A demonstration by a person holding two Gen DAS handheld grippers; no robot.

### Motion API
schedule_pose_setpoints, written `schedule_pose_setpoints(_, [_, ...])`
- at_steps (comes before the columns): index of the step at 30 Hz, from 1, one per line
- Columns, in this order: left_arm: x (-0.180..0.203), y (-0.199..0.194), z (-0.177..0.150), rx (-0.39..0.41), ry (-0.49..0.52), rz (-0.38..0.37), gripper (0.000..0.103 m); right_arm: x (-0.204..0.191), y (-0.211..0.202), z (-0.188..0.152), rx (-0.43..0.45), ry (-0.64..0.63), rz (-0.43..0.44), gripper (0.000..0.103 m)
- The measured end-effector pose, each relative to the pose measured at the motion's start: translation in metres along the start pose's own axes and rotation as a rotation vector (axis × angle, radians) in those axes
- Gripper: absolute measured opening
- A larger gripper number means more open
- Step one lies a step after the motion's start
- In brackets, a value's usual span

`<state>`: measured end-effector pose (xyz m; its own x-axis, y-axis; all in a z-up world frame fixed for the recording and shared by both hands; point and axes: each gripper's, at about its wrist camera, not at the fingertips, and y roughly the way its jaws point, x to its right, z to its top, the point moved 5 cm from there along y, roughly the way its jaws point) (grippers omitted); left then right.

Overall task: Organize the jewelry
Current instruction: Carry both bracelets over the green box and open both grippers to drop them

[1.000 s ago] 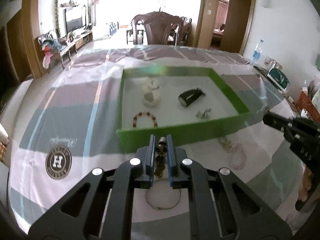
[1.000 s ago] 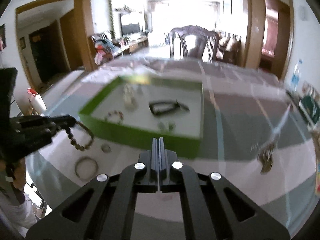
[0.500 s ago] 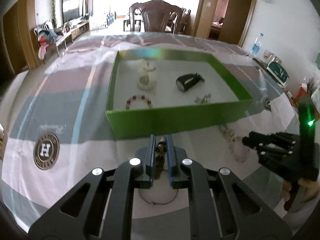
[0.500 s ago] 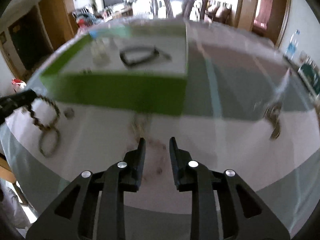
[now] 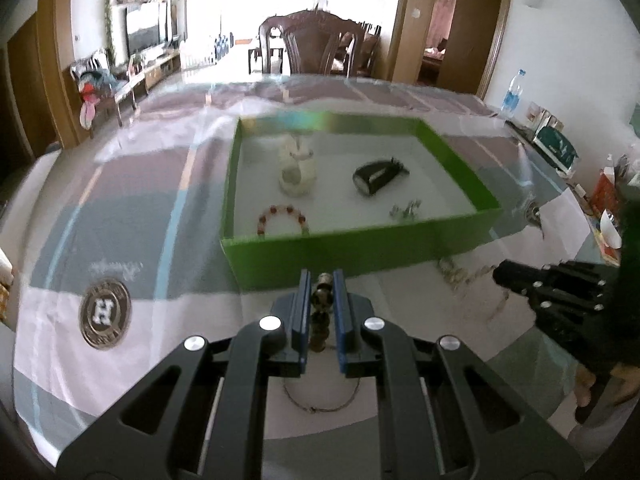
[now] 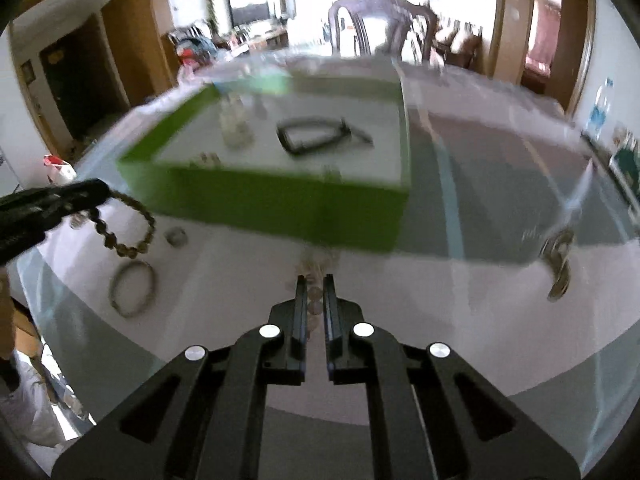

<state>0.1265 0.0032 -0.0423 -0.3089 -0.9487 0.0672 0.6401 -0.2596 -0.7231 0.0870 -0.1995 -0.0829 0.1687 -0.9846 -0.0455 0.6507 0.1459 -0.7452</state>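
Since half a second ago, our right gripper (image 6: 315,294) has narrowed its jaws, which now stand only slightly apart around pale beads of a necklace (image 6: 316,270) lying on the cloth (image 6: 440,300) just in front of the box (image 6: 280,208); whether the pads actually pinch the beads we cannot tell, since the view is blurred. Our left gripper (image 5: 322,296) remains clamped on a dark bead bracelet (image 5: 322,308), which hangs between the blue pads above the cloth; in the right wrist view the same bracelet (image 6: 128,232) dangles as a loop from the left fingertips at the frame's left edge. Below it on the cloth lie a thin ring bangle (image 6: 133,288) and, nearer the box, a small ring (image 6: 177,236). The green box holds, on its white floor, a red bead bracelet (image 5: 283,220) close to the near wall, a pale figure-shaped piece (image 5: 297,168) behind it, a black watch (image 5: 378,176) to the right, and small silver pieces (image 5: 406,210) near the right front corner. In the left wrist view the right gripper (image 5: 500,276) reaches in from the right, touching the pale necklace (image 5: 460,276) just outside the box's near wall. A metal trinket (image 6: 560,264) lies well apart to the right.
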Motion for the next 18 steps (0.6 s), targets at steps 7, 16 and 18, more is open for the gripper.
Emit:
schedule_pose_setpoints(7, [0.005,-0.027,0.045,0.092,0.053,0.022,0.011,-0.008,-0.050,0.065,0.188,-0.071,-0.014,0.008])
schedule_pose_setpoints(16, [-0.005,0.013,0.092,0.055,0.021,0.035,0.011,-0.002,0.011,0.107,0.110,-0.038,-0.017,0.008])
schedule_pose_setpoints(18, [-0.005,0.027,0.093,0.034,0.019,0.031,0.011,0.000,0.030,0.107,0.076,-0.015,-0.015,0.008])
